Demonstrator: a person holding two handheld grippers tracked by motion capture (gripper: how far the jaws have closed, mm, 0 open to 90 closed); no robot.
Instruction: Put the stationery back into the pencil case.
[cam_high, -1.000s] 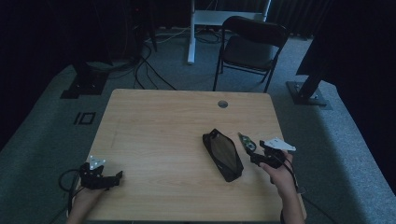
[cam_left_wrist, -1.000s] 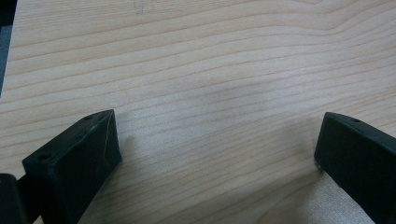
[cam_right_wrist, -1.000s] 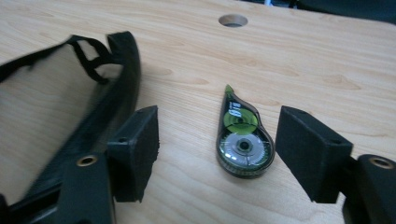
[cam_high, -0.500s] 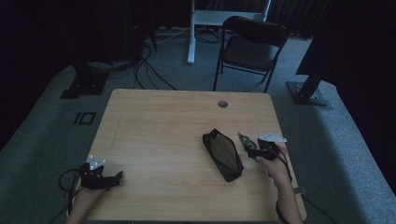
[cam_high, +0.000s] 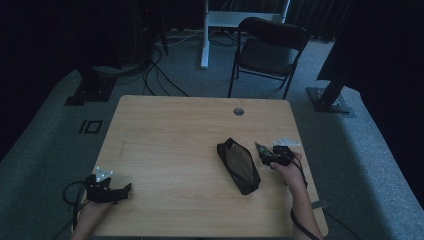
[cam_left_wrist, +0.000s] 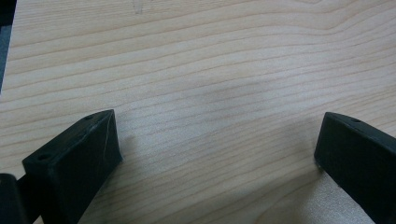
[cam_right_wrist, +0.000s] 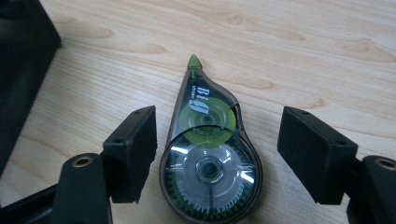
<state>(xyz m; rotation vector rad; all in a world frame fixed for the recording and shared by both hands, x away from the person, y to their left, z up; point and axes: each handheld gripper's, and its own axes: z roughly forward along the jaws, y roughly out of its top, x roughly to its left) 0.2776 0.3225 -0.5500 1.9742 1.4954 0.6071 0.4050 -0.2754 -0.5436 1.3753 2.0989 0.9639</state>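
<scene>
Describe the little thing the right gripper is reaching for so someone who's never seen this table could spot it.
On the wooden table, look toward the right edge, just right of the flat black pouch. There, between the open jaws of the right gripper, lies a correction tape dispenser. It is teardrop-shaped, clear with green reels inside and a pointed green tip, unlike the plain black pouch.

the correction tape roller (cam_right_wrist: 209, 161) lies flat on the wood table (cam_high: 170, 140), a clear smoky teardrop shell with green wheels inside, its green tip pointing to twelve o'clock in the right gripper view, just beside the black pouch (cam_high: 239, 165) at its nine o'clock.
</scene>
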